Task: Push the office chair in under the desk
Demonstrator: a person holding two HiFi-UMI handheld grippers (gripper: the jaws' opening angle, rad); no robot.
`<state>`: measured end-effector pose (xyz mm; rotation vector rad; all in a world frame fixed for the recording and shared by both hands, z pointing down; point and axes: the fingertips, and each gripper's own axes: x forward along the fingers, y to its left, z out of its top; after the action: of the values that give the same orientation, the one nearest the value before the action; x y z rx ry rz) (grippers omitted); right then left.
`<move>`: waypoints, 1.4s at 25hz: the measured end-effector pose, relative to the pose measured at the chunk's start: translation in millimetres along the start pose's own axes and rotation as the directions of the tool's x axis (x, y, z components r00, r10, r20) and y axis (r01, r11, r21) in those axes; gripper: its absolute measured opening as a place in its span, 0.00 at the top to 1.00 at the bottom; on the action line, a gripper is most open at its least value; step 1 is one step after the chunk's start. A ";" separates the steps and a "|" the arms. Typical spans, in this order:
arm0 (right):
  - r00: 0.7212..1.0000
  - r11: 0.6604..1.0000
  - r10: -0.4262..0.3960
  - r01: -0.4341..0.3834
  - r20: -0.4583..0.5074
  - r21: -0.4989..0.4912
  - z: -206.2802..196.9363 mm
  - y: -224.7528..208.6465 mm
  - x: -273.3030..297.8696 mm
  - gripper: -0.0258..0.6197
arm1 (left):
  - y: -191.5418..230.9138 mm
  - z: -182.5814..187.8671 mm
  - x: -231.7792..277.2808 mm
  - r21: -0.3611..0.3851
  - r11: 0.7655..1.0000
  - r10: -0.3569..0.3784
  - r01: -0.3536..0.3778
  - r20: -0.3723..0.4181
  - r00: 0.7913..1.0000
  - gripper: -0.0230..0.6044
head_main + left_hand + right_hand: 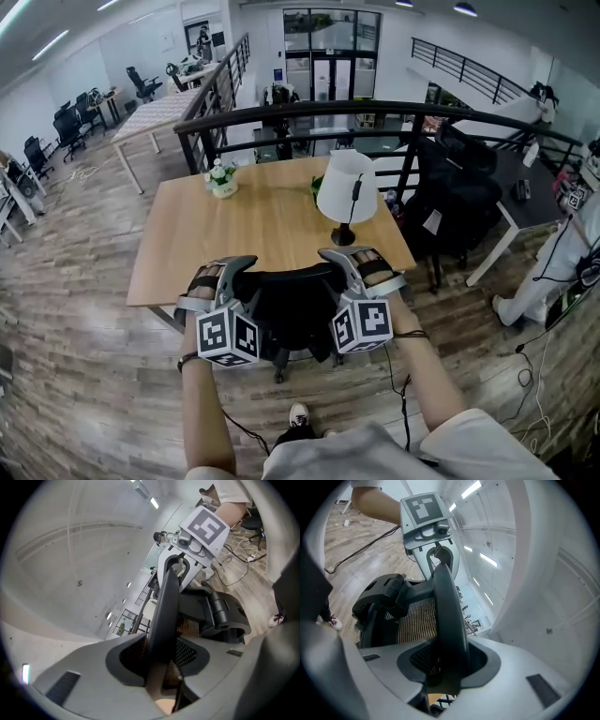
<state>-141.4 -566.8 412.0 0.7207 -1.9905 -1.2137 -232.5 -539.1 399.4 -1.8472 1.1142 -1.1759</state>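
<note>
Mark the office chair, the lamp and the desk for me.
office chair (292, 309): head view, middle of the backrest.
lamp (337, 192): head view, white shade.
desk (272, 230): head view, bare wooden top.

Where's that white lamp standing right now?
In the head view, the lamp stands on the right side of the desk, near its front edge, just beyond the chair.
</note>
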 end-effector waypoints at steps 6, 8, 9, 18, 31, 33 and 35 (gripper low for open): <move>1.000 1.000 0.000 0.000 -0.006 0.011 -9.4 -9.3 22.2 0.75 | 11.4 -7.3 21.9 0.002 1.000 -0.004 0.004 0.001 1.000 0.67; 1.000 1.000 -0.001 0.001 -0.002 0.013 -12.6 -13.4 28.7 0.75 | 16.1 -8.2 28.2 0.001 1.000 -0.006 0.006 0.003 1.000 0.67; 1.000 1.000 -0.002 0.002 0.000 0.014 -14.1 -15.2 32.0 0.75 | 18.3 -8.9 31.5 0.001 1.000 -0.005 0.005 0.004 1.000 0.67; 1.000 1.000 -0.013 0.013 -0.001 0.020 -24.5 -24.1 56.7 0.74 | 28.6 -18.2 56.4 0.007 1.000 -0.006 0.006 0.014 1.000 0.67; 1.000 1.000 -0.017 0.017 -0.012 0.025 -42.8 -40.0 92.1 0.74 | 46.2 -26.2 89.4 0.012 1.000 0.007 -0.007 0.024 1.000 0.67; 1.000 0.999 -0.013 0.013 -0.008 0.033 -48.0 -43.2 95.6 0.74 | 47.8 -23.5 94.1 0.020 1.000 0.017 -0.018 0.031 0.999 0.67; 1.000 1.000 -0.014 0.014 0.009 0.026 -50.5 -44.6 98.6 0.73 | 50.0 -23.7 98.8 0.019 1.000 0.019 -0.019 0.027 0.999 0.67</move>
<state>-157.3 -685.1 414.5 0.7440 -2.0149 -1.2035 -247.0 -651.4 399.8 -1.8286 1.0992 -1.1445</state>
